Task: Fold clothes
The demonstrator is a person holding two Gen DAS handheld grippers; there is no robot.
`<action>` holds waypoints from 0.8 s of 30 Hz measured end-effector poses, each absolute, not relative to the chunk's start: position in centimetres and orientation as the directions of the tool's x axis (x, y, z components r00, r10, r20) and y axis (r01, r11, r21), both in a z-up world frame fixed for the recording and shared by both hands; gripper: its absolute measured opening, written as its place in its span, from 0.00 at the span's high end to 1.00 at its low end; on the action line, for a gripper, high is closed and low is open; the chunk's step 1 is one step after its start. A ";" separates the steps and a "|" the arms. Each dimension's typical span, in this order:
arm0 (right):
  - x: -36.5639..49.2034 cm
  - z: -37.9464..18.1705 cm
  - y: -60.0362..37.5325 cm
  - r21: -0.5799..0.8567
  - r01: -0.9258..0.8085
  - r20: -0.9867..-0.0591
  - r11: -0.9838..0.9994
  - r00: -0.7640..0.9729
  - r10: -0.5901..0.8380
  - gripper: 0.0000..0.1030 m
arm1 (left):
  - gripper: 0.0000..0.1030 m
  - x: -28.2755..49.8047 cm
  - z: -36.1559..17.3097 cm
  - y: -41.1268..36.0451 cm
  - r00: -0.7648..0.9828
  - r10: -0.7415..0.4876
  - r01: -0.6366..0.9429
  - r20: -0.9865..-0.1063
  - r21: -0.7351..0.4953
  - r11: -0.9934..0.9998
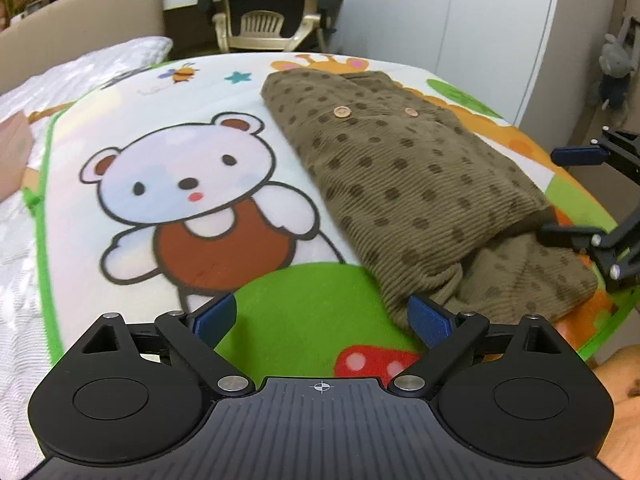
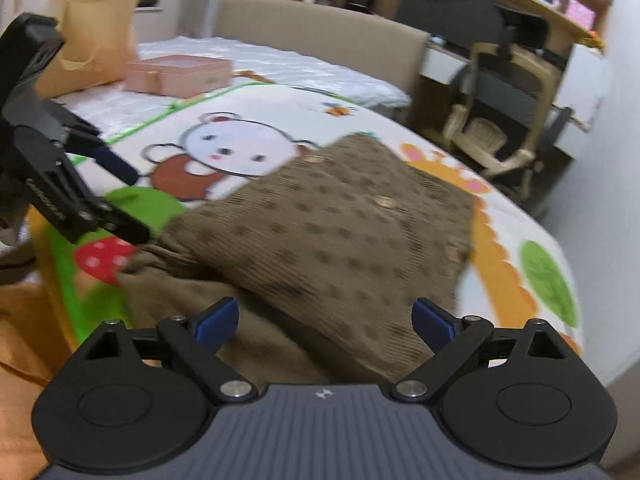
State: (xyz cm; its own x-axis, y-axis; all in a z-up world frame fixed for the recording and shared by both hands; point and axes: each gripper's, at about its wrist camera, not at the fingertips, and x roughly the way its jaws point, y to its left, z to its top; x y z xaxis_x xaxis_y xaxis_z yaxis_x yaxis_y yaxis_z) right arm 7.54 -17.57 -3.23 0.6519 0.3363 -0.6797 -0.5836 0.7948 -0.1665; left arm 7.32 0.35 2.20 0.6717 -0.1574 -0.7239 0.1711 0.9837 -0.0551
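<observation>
A brown corduroy garment (image 1: 404, 184) with dark dots and wooden buttons lies partly folded on a cartoon blanket (image 1: 168, 128); its upper layer is doubled over a lower layer near the front edge. My left gripper (image 1: 324, 320) is open, just off the garment's near left corner, its right finger touching the cloth. In the right wrist view the same garment (image 2: 332, 236) fills the middle, blurred. My right gripper (image 2: 326, 322) is open above its near edge with nothing between the fingers. The left gripper (image 2: 104, 196) shows at the left there; the right gripper (image 1: 576, 196) shows at the right edge of the left wrist view.
The blanket covers a bed with a white quilt (image 2: 280, 64) and a beige headboard (image 2: 320, 36). A pink box (image 2: 176, 74) and a paper bag (image 2: 100, 28) sit at the bed's far side. A desk chair (image 2: 504, 108) and a plastic stool stand beyond the bed.
</observation>
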 end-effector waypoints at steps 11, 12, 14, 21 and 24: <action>4.7 -3.6 -13.5 -0.144 -0.696 -0.692 0.703 0.579 0.431 0.05 | 0.06 5.7 2.7 -1.6 0.626 -0.261 0.370 -0.735 -0.014 0.929; 4.8 -3.7 -13.5 -0.142 -0.697 -0.692 0.703 0.577 0.433 0.05 | 0.06 5.7 2.6 -1.7 0.611 -0.271 0.389 -0.744 -0.015 0.921; 4.9 -3.9 -13.4 -0.137 -0.697 -0.693 0.704 0.576 0.435 0.03 | 0.06 5.7 2.5 -1.8 0.578 -0.318 0.413 -0.751 -0.066 0.908; 5.1 -4.0 -13.7 -0.122 -0.694 -0.692 0.710 0.572 0.440 0.01 | 0.06 6.0 1.7 -2.5 0.516 -0.457 0.430 -0.724 -0.243 0.870; 5.1 -4.0 -13.9 -0.113 -0.692 -0.691 0.713 0.571 0.444 0.00 | 0.06 6.1 1.3 -3.0 0.527 -0.450 0.415 -0.721 -0.245 0.877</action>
